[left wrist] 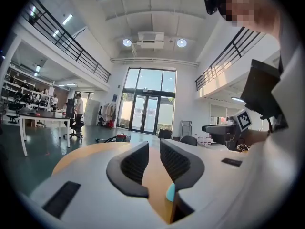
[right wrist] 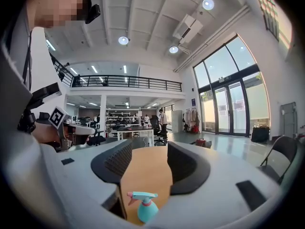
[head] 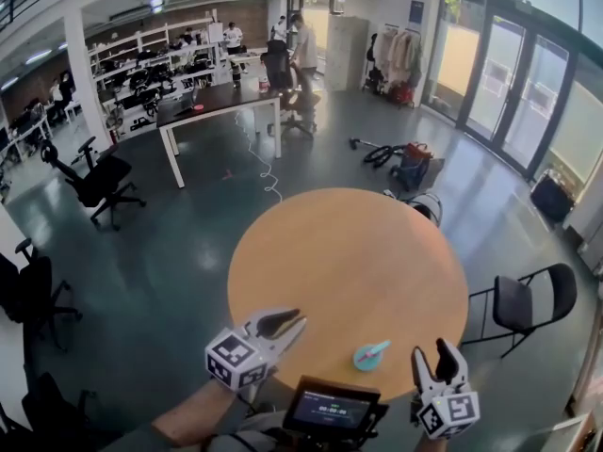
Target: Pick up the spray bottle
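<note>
Pickup not begun, I judge: spray bottle (head: 370, 354) upright, untouched, at table's (head: 330, 252) 6 o'clock edge. My left gripper (head: 296, 323) at its 9 o'clock, jaws slightly parted, empty; right gripper (head: 431, 355) at 3 o'clock, jaws wider, empty. Reach, clamp, lift remain

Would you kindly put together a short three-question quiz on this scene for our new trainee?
1. True or false: the right tongs grip the spray bottle.
2. The bottle stands on: A) a folding chair, B) the round wooden table, C) the floor?
3. Fill in: the jaws of the left tongs stand ___.
Key: 1 false; 2 B; 3 open.
</note>
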The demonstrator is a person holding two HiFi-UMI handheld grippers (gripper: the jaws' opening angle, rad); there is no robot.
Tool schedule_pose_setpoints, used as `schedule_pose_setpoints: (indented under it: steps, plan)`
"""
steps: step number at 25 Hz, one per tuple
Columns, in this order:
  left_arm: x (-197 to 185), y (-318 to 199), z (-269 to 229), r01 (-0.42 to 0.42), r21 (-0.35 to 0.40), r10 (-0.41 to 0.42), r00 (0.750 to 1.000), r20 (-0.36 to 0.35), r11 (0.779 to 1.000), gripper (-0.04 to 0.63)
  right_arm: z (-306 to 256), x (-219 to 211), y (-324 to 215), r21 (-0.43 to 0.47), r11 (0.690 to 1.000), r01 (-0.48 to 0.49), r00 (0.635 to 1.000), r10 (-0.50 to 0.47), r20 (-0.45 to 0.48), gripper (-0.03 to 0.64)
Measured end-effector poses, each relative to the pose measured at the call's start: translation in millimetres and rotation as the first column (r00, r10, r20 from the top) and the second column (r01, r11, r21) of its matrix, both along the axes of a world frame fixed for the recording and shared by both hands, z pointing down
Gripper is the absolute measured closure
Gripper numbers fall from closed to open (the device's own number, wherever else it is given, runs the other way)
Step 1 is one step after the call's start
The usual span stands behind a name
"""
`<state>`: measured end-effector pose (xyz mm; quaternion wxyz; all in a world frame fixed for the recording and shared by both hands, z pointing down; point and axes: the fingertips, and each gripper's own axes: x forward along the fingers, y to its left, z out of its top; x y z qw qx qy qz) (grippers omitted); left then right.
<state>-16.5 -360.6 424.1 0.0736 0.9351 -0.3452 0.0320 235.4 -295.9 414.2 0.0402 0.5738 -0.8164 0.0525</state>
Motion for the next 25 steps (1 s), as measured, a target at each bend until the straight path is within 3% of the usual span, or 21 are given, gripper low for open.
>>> schedule_pose_setpoints:
  steps: [9, 14, 19, 25]
  plan:
    - [-2, 2, 34, -0.011, -0.043, 0.011, 1.000, -0.007, 0.999, 0.457, 45, 2, 2, -0.080, 0.997, -0.010, 1.000, 0.009, -0.012, 0.313]
    - [1, 4, 61, -0.005, -0.091, 0.005, 1.000, -0.002, 0.996, 0.413, 73, 4, 5, -0.076, 0.996, 0.040, 0.999, -0.041, -0.009, 0.285]
    - [1, 6, 75, 0.002, -0.086, -0.004, 1.000, -0.015, 0.996, 0.410, 99, 0, 8, -0.107, 0.991, 0.078, 0.997, -0.078, -0.001, 0.261]
    - [1, 12, 108, 0.006, -0.152, -0.006, 1.000, 0.000, 0.988, 0.391, 129, 1, 16, -0.154, 0.984, 0.092, 0.996, -0.090, 0.018, 0.238]
